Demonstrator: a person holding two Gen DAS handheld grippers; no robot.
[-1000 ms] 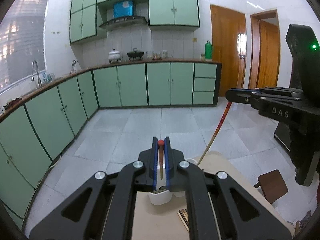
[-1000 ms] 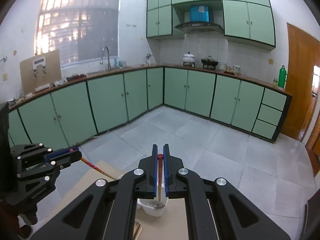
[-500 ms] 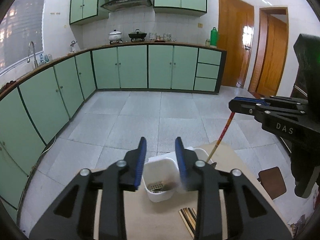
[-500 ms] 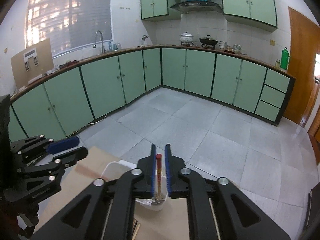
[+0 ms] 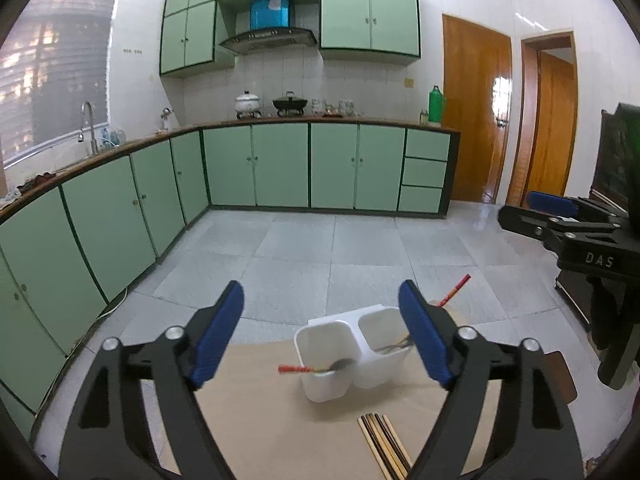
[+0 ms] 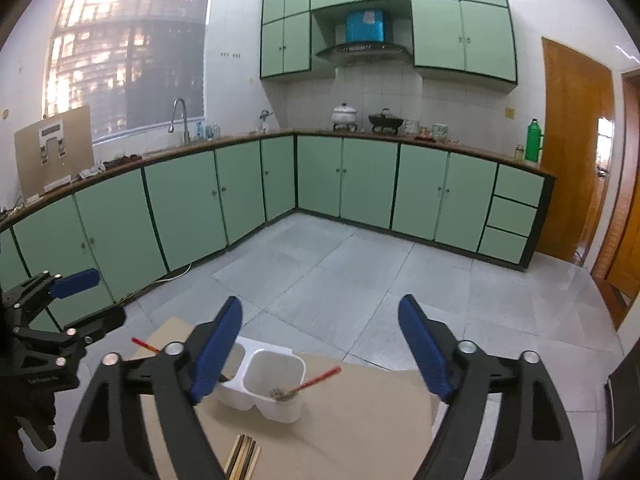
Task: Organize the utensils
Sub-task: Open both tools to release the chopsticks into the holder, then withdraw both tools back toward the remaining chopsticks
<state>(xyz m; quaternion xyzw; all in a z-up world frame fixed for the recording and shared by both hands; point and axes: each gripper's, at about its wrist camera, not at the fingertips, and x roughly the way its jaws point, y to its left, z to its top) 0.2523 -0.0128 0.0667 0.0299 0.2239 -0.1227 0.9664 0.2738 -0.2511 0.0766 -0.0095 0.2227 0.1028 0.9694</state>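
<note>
Both grippers' fingers opening, nothing between: left gripper [image 5: 320, 330], right gripper [image 6: 320, 346]. Red-handled spoons [image 5: 310, 369] lean in white holder [image 5: 352, 354], frame centre; chopsticks [image 5: 384, 446] loose on counter [image 5: 260, 420]. Risk: leaning handles tip light holder.

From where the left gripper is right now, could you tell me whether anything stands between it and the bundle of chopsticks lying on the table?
Nothing visible does. The left gripper, jaws opening and empty, hangs above the table; the chopsticks lie in front of the white holder, bare tabletop around them.
</note>
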